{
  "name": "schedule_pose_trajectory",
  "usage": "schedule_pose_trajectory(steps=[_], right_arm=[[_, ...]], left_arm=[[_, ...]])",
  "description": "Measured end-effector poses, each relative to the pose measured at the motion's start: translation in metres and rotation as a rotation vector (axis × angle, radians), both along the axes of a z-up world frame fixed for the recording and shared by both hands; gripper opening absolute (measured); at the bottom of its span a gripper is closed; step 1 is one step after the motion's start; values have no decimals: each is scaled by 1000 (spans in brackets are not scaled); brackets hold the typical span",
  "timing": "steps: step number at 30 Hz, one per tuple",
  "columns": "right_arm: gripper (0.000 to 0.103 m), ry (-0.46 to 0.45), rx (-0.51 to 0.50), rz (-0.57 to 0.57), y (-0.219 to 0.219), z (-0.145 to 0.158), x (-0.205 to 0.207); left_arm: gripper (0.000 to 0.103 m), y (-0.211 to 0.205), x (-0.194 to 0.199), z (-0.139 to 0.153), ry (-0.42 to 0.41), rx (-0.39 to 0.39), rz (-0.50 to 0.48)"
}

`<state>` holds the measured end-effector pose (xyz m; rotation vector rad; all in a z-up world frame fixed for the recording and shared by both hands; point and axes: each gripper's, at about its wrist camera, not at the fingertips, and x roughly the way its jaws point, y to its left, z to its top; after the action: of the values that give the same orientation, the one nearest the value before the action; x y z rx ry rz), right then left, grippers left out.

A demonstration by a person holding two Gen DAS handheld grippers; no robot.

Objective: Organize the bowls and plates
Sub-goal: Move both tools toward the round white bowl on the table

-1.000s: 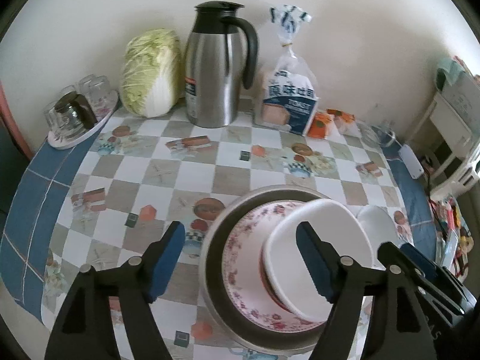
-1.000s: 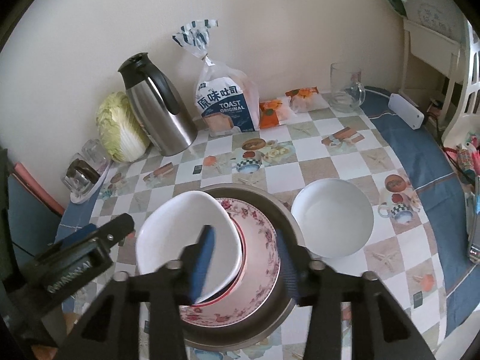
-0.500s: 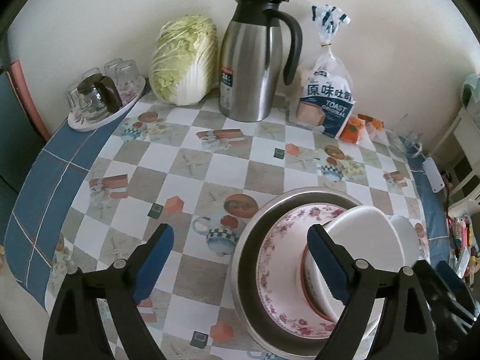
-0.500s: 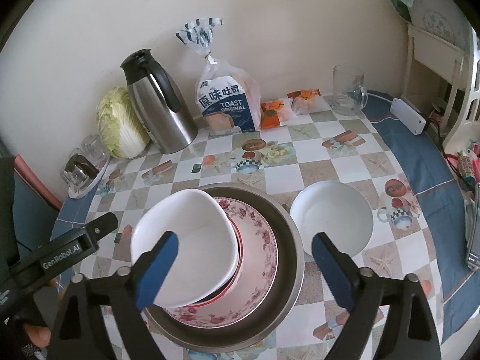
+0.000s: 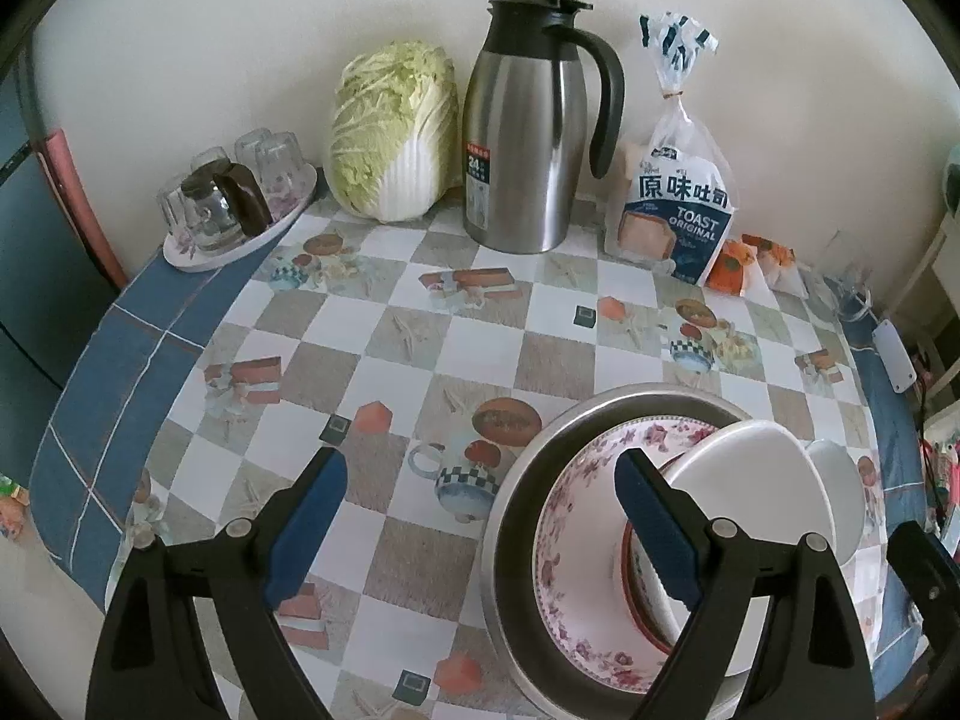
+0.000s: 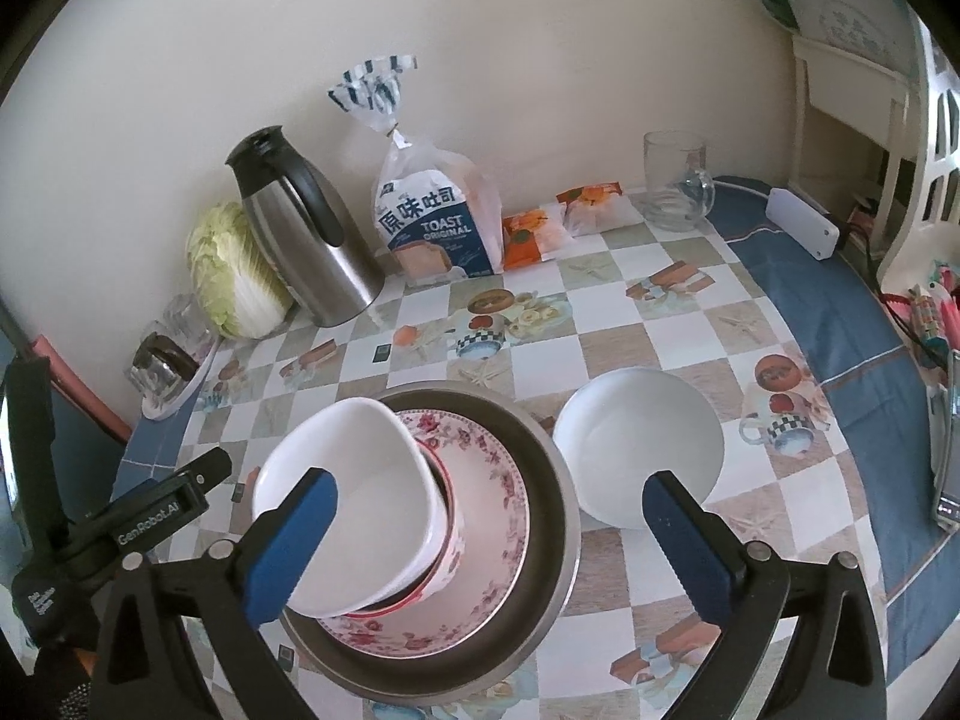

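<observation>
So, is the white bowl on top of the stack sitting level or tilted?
Tilted. The white bowl leans sideways on the red-rimmed bowl, one rim edge raised.

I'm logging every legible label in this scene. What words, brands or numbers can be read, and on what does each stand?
"原味吐司" and "TOAST ORIGINAL": on the bread bag.
"24": on the red sticker of the steel thermos jug; the rest of that sticker is too small to read.
"GenRobot.AI": on the left gripper's black finger, seen from the right wrist.
Orange snack packets: print too blurred to read.

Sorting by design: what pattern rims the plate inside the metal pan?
Pink-red flowers on the plate, clearest in the right wrist view.
</observation>
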<state>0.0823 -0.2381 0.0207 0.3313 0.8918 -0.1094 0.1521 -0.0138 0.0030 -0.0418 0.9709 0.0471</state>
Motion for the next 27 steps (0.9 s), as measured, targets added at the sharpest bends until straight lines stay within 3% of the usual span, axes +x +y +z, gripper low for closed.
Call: schedule_pose_trajectory(steps=[10,15,27], right_arm=[[103,-14,50,-90,-48,3,-14],[103,-11,63,-178,-84,2,-26],[103,28,127,-334,-154,-23,-47]], left_arm=[[91,-34,-13,24,-73,3,-48],[92,-56,-19,39,-113,-44,-98],[92,-146,-26,50,-117,-46,-336]])
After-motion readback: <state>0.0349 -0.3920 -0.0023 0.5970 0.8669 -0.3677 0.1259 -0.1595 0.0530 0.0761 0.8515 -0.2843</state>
